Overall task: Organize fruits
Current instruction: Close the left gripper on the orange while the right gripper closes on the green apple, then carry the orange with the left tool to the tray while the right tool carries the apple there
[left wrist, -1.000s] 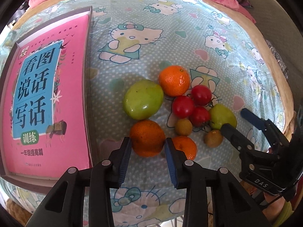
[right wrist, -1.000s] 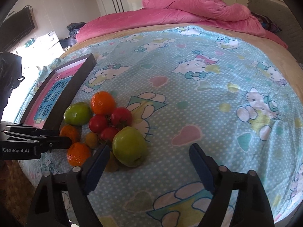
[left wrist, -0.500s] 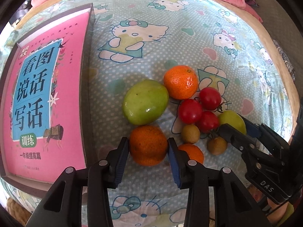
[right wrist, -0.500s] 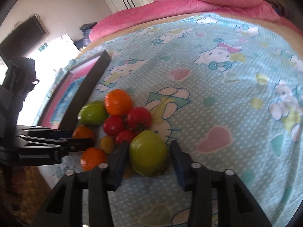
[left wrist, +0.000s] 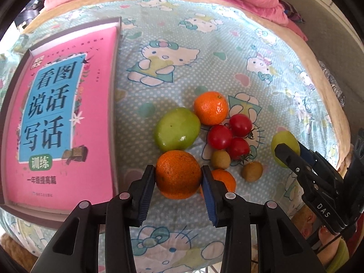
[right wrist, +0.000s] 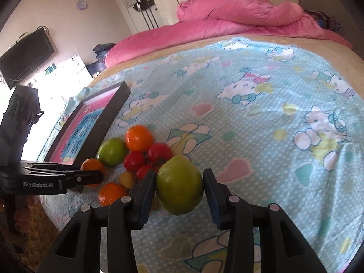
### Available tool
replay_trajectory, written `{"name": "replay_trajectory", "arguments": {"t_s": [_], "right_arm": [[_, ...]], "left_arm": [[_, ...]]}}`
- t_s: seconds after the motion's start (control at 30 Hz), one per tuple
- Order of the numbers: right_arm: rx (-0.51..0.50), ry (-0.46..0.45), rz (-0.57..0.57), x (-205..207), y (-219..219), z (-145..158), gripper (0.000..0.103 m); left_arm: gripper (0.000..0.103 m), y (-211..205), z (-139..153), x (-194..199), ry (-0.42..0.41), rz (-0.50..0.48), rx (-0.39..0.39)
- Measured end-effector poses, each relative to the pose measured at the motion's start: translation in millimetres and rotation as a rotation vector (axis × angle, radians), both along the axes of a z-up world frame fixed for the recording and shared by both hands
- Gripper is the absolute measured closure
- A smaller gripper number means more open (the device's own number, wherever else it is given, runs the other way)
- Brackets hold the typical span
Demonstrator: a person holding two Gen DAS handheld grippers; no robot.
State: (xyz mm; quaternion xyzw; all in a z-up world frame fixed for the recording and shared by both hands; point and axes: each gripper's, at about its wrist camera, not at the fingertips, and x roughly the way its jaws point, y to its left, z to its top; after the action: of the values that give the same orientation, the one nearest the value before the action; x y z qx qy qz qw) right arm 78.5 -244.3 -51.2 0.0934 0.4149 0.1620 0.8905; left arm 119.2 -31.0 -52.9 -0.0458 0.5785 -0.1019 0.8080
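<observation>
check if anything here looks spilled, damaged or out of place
Nothing stands out. The fruits are whole on the bedsheet; the left gripper holds an orange, the right gripper a green fruit.

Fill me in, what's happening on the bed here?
A person is sorting fruit with a handheld gripper in each hand. The left gripper is shut on an orange; the right gripper is shut on a green fruit. Left in the pile on the bedsheet: another green fruit, two oranges, three tomatoes and two small brownish fruits. A box holding a pink book lies beside them.
</observation>
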Motion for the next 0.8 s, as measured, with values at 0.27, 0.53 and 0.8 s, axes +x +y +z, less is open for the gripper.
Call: {"name": "replay_trajectory", "arguments": {"t_s": [0.27,0.53,0.8], "right_arm": [[-0.036,-0.043,0.019,-7.2,9.4,8.0,0.060],[-0.066,-0.087,0.062,-17.8,27.5,20.4,0.060],[-0.025,-0.101,0.111,-25.2,55.3,34.8,0.060]], "left_arm": [[0.062,12.1,20.6,-6.3,-0.042,0.016,-0.018],[0.062,41.2,39.2,-14.4,-0.087,0.057,-0.011],[0.062,78.4,44.9,-17.2,-0.106,0.130,-0.002]]}}
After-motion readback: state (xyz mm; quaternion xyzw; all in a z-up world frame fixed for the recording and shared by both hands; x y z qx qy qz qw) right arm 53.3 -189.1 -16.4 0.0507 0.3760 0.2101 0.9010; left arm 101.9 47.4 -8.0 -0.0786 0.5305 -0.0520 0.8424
